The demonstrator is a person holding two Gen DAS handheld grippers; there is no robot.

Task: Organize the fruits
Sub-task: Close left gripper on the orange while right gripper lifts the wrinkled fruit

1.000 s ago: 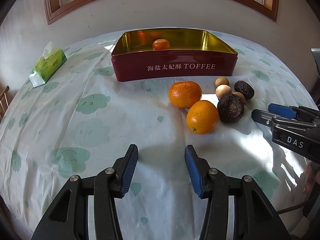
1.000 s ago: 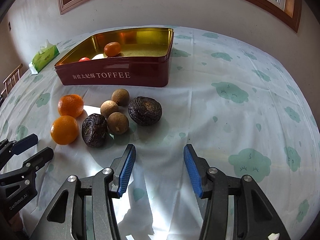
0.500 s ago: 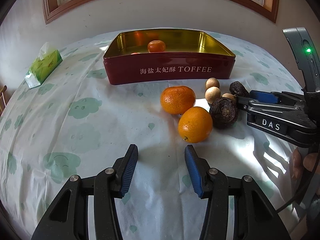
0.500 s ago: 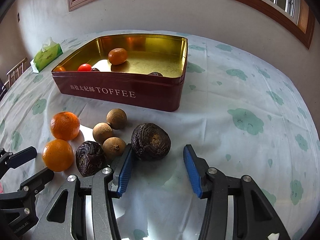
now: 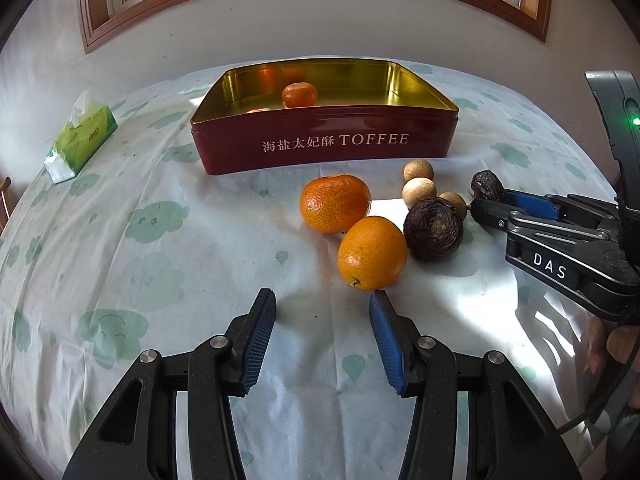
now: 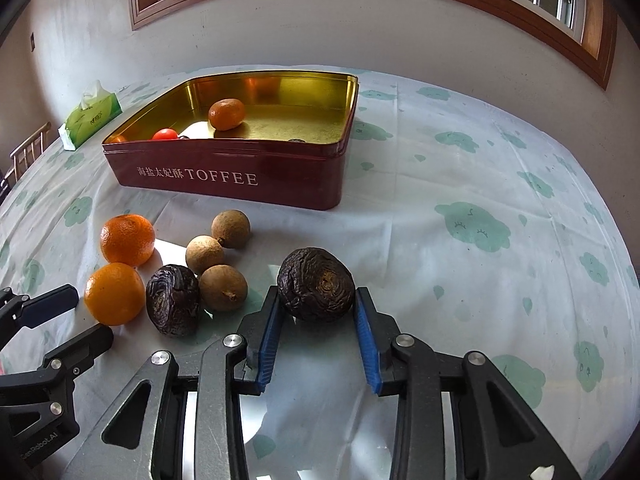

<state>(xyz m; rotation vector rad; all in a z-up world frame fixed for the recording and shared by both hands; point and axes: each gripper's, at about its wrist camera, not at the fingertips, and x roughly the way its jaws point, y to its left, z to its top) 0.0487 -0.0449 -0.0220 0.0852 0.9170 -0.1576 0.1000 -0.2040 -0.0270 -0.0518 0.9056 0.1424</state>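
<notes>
My right gripper (image 6: 316,300) is shut on a dark wrinkled passion fruit (image 6: 316,282), which rests on the cloth between both blue pads. A second passion fruit (image 6: 173,300), three brown longans (image 6: 223,287) and two oranges (image 6: 115,293) lie to its left. The red TOFFEE tin (image 6: 240,178) stands behind, holding an orange (image 6: 227,113) and a small red fruit (image 6: 165,134). My left gripper (image 5: 322,300) is open and empty, just short of the near orange (image 5: 372,253). The right gripper (image 5: 486,204) shows at the right of the left wrist view.
A green tissue pack (image 5: 80,138) lies at the far left of the cloud-print tablecloth (image 5: 152,248). A wall with a window runs behind the table. A chair back (image 6: 24,158) shows at the left edge.
My right gripper moved forward and closed its fingers around the right passion fruit. My left gripper moved closer to the near orange and stayed open.
</notes>
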